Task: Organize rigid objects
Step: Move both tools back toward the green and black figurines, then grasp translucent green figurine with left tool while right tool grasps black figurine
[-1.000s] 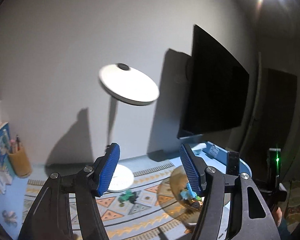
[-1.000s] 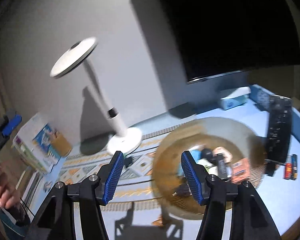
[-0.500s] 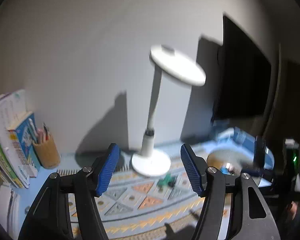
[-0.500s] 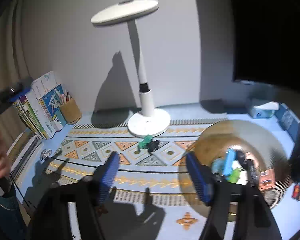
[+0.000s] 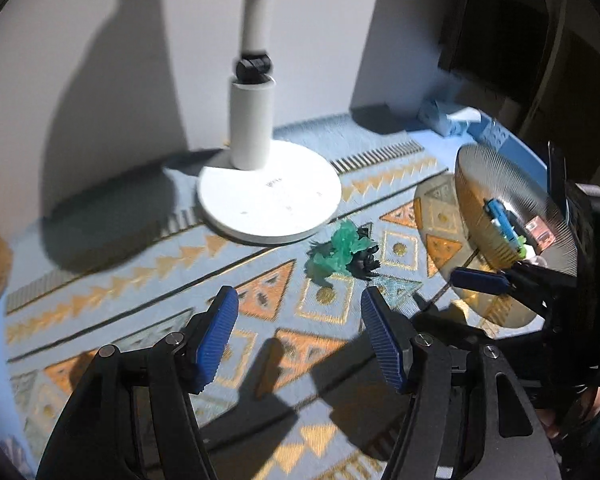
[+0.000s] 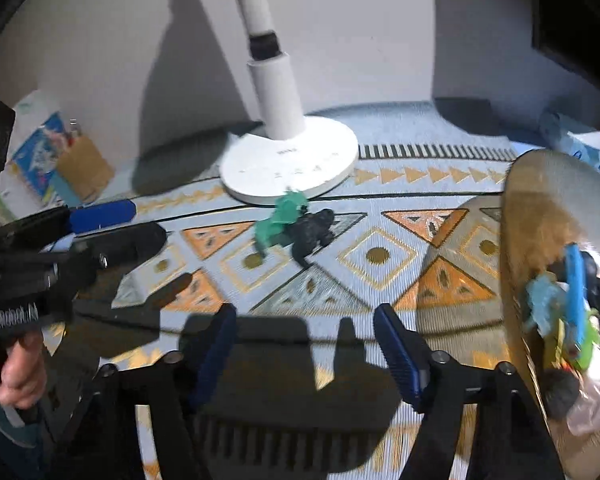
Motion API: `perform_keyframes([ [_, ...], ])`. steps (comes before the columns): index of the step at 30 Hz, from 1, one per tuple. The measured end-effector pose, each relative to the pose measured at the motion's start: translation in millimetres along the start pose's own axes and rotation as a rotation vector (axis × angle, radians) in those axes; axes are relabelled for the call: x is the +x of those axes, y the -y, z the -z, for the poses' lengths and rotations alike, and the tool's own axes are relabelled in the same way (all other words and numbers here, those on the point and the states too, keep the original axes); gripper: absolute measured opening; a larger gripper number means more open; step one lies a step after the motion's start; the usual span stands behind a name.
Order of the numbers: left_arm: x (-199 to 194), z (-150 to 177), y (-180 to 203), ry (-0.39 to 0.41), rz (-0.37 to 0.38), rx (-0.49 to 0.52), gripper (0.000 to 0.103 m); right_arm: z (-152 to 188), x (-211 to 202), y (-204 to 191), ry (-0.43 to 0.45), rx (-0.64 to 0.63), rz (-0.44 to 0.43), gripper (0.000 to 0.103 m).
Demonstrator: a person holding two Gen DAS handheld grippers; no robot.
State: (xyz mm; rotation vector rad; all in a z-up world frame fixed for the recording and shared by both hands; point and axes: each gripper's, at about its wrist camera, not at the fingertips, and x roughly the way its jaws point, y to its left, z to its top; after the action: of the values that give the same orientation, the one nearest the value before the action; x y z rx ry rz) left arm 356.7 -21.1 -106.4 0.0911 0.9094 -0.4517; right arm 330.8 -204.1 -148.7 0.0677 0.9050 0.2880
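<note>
A green toy figure [image 5: 336,250] and a black toy figure [image 5: 364,258] lie touching on the patterned mat, just in front of the lamp base [image 5: 268,200]. My left gripper [image 5: 298,336] hovers open a little short of them, nothing between its pads. In the right wrist view the green toy [image 6: 282,220] and black toy [image 6: 312,232] lie ahead of my right gripper [image 6: 304,354], whose jaws are closing on nothing. A clear amber bowl [image 5: 500,184] at the right holds several small toys. The same bowl [image 6: 540,184] sits right of the right gripper.
The white lamp base [image 6: 292,164] stands behind the toys. A pencil cup [image 6: 84,164] and books [image 6: 36,156] stand at the back left, a tissue box [image 5: 448,120] at the back right. A person's hand [image 6: 18,364] holds the left gripper.
Both grippers have dropped and tilted down from the wall and lamp head to the mat. The two toys are now close ahead. The right jaws widened, then narrowed.
</note>
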Motion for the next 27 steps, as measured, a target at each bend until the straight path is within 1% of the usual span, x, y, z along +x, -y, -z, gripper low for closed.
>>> perform_keyframes([
  [3,21,-10,-5,-0.022,0.056,0.0,0.062,-11,21,7,-0.02,0.008,0.016,0.066],
  [7,37,-16,-17,-0.034,0.123,-0.032,0.062,-20,45,11,-0.041,0.001,0.02,0.063],
  [9,44,-17,-21,-0.04,0.15,-0.046,0.061,-24,51,9,-0.024,-0.027,0.041,0.06],
  [14,54,-18,-19,-0.049,0.19,-0.031,0.061,-32,61,1,-0.009,-0.083,0.068,0.056],
  [15,57,-19,-19,-0.054,0.198,-0.028,0.061,-34,63,-1,0.0,-0.097,0.083,0.05],
  [17,62,-20,-16,-0.066,0.206,-0.019,0.061,-35,65,-3,0.008,-0.12,0.101,0.043],
  [18,64,-21,-14,-0.07,0.205,-0.013,0.061,-35,64,-3,0.011,-0.124,0.096,0.033],
  [21,71,-23,-7,-0.082,0.211,0.0,0.061,-33,61,1,0.01,-0.117,0.068,0.019],
  [24,76,-26,1,-0.087,0.207,0.016,0.061,-29,56,5,0.004,-0.105,0.05,0.019],
  [27,81,-30,9,-0.091,0.22,0.028,0.06,-25,53,6,0.005,-0.1,0.056,0.018],
])
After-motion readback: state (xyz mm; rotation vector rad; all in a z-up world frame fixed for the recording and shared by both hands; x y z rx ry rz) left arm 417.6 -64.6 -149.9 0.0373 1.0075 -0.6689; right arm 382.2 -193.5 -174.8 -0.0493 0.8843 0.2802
